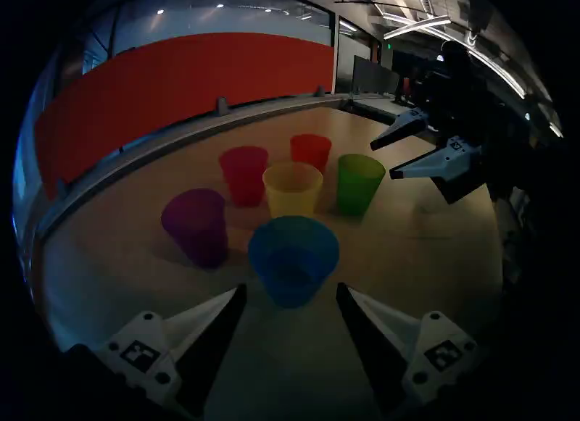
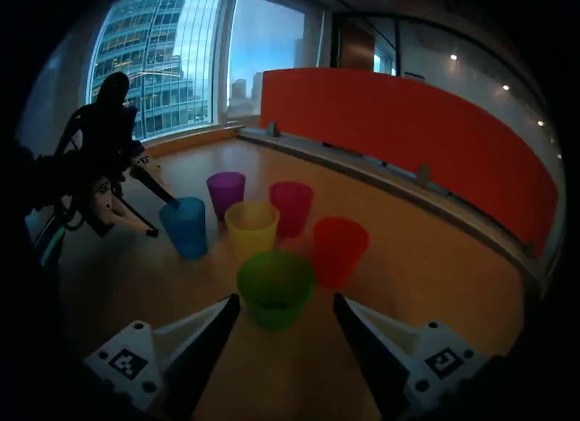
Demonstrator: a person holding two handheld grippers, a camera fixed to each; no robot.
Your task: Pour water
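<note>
Cups (image 1: 292,189) clustered on the wooden table (image 1: 435,254), both grippers spread wide.
Blue cup (image 1: 293,258) sits just ahead of the left gripper (image 1: 290,287), green cup (image 2: 275,287) before the right gripper (image 2: 286,298); thin plastic, probably light and slippery, best pinched mid-wall.

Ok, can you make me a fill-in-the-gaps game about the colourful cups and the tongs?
On the wooden table stand ____ plastic cups. The yellow plastic cup stands in the ____ of the group. The left tongs face the blue plastic cup and the right tongs face the green plastic cup; both tongs are ____.
Missing words: six, middle, open.
</note>
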